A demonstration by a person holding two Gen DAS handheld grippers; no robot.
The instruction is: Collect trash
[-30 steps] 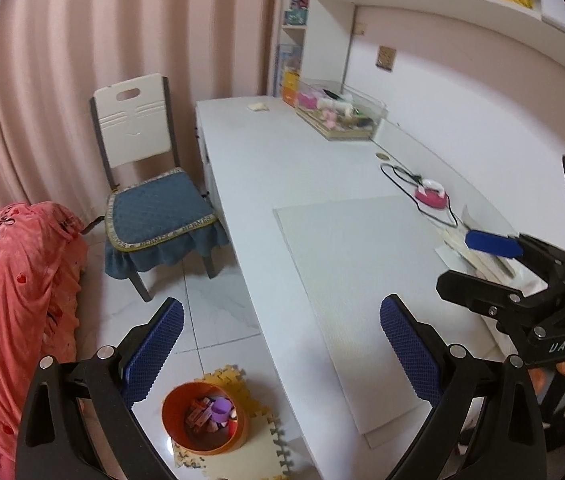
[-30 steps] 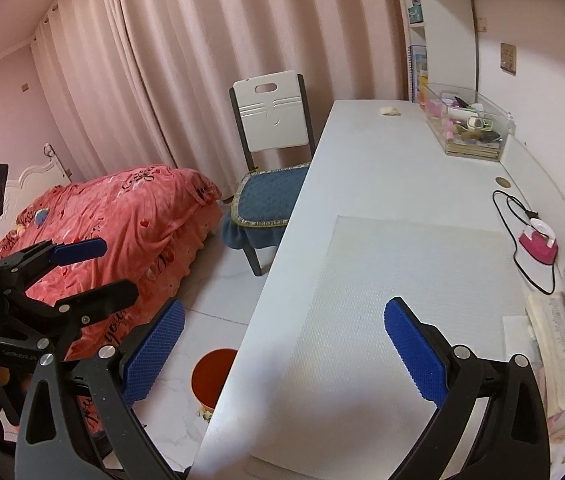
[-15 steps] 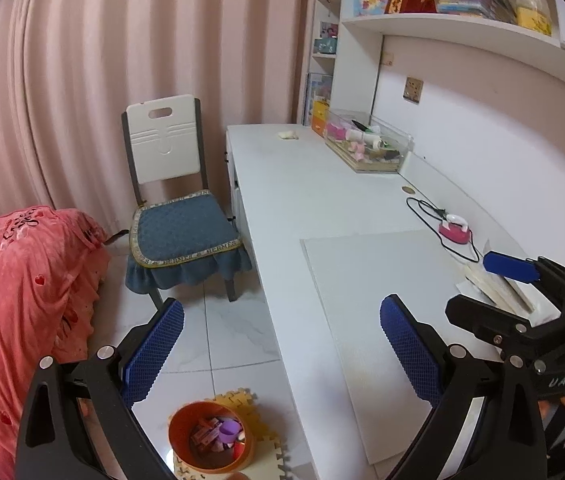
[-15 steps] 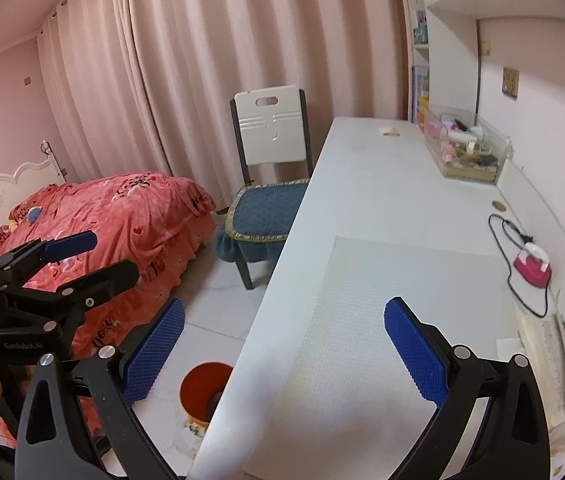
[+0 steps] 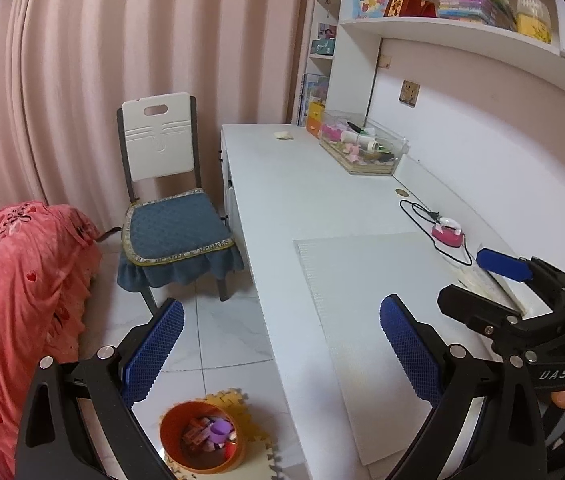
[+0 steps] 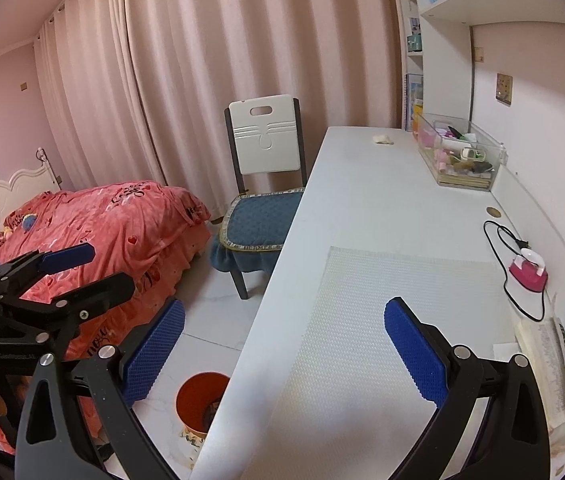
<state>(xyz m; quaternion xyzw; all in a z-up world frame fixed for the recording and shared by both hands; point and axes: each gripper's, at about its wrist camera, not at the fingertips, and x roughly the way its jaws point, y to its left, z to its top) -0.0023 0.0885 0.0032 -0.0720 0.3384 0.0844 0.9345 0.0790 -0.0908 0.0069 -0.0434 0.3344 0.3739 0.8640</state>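
Note:
A small crumpled pale scrap (image 5: 283,135) lies at the far end of the long white desk (image 5: 302,192); it also shows in the right wrist view (image 6: 383,139). An orange bin (image 5: 201,436) with bits of trash stands on the floor by the desk's near end, also in the right wrist view (image 6: 201,400). My left gripper (image 5: 282,348) is open and empty, held over the desk's left edge. My right gripper (image 6: 282,350) is open and empty above the desk mat (image 6: 394,320). Each gripper shows in the other's view, the right one (image 5: 494,284) and the left one (image 6: 78,268).
A white chair with a blue cushion (image 5: 170,224) stands left of the desk. A bed with a red cover (image 6: 94,224) lies further left. On the desk are a clear box of items (image 5: 362,148), a pink device with a black cord (image 5: 446,234) and papers (image 6: 554,364).
Both grippers have tilted upward and drawn back a little, so the far desk end, the shelves and the curtain show more. Both stay open and empty.

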